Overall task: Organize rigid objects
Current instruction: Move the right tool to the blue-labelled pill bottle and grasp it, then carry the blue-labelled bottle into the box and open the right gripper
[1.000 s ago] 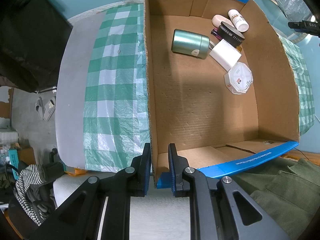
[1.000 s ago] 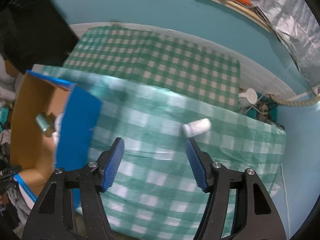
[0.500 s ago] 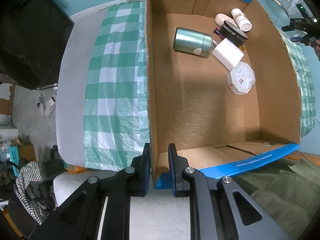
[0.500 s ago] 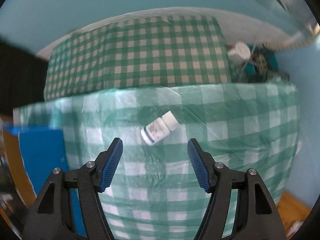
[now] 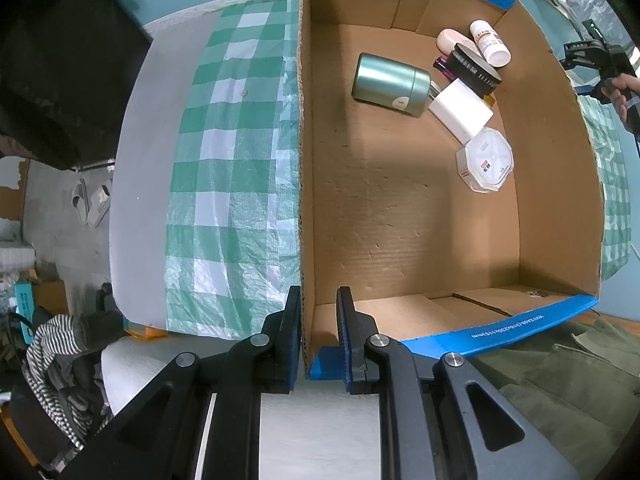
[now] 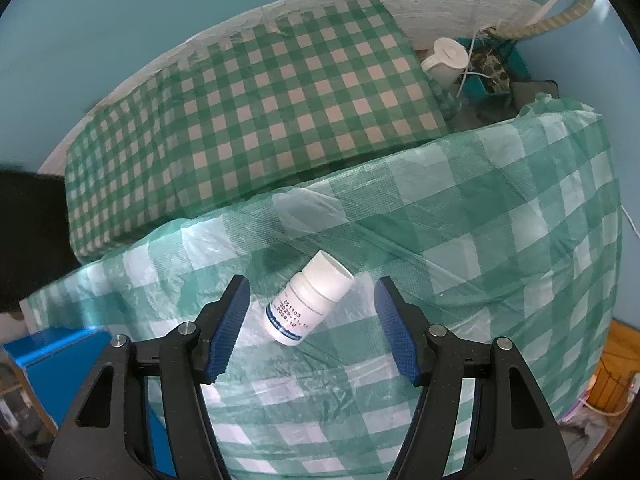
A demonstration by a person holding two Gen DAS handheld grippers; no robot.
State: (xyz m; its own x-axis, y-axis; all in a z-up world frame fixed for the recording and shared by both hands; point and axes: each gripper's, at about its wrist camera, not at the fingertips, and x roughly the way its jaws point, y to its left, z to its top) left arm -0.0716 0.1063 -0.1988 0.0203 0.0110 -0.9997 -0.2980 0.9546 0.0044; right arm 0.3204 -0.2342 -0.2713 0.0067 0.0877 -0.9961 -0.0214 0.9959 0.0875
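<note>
Dropping lower over the checked tablecloth (image 6: 500,240), the right gripper (image 6: 312,316) is now straddling the white pill bottle (image 6: 310,300), which was lying ahead of its tips a moment ago; its jaws are closing, pads not yet touching the bottle. A pickup looks imminent. Unmoved, the left gripper (image 5: 316,336) is staying clenched on the cardboard box (image 5: 306,200) wall, steadying it. Farther in, a green canister (image 5: 390,84) and other items are lying already sorted.

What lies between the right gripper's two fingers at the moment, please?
In the right wrist view, a white pill bottle lies on its side on the checked cloth, untouched between the closing fingers.
</note>
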